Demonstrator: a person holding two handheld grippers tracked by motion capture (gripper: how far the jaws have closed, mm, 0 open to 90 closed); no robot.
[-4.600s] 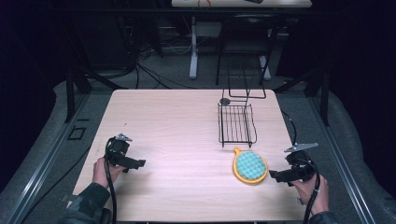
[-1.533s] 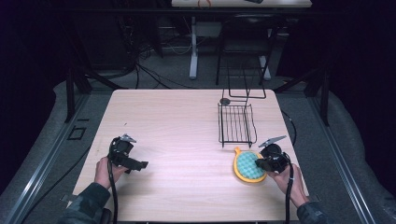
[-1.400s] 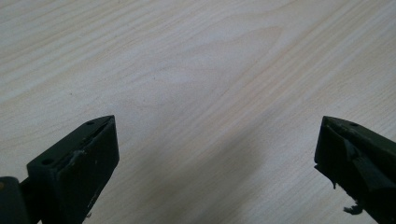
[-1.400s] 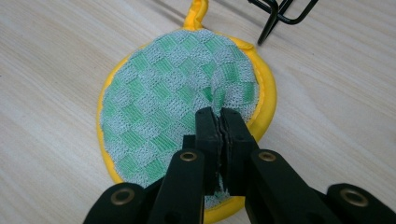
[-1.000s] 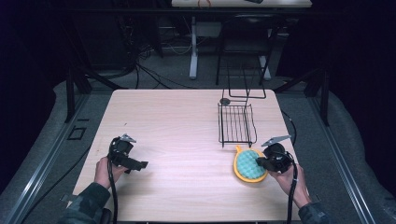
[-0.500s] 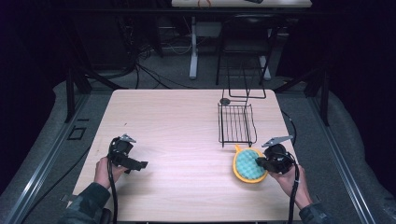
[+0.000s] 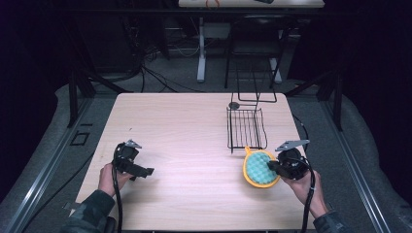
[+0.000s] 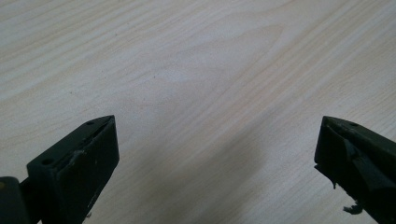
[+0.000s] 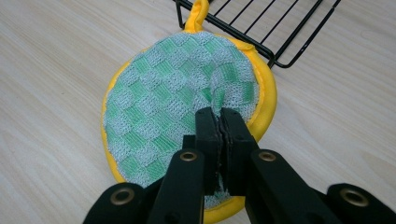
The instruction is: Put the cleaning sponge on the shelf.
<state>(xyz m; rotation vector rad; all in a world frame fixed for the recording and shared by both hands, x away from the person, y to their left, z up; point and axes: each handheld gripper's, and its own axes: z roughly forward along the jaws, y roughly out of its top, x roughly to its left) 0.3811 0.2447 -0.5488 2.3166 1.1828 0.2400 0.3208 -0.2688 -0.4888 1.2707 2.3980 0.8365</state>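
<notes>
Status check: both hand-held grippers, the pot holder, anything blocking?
Right hand-held gripper shut, pinching pot holder fabric. Left hand-held gripper open over bare table. Wire rack right beside the pot holder's loop.

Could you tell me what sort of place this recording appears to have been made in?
Probably a lab or recording workspace, not a home: a bare wooden table stands in a dark room, cables trail across the floor behind it, and a desk frame stands beyond.

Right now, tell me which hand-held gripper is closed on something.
The right hand-held gripper: its jaws pinch the green checked fabric of the round yellow-rimmed potholder. The left hand-held gripper is open over bare wooden table.
</notes>
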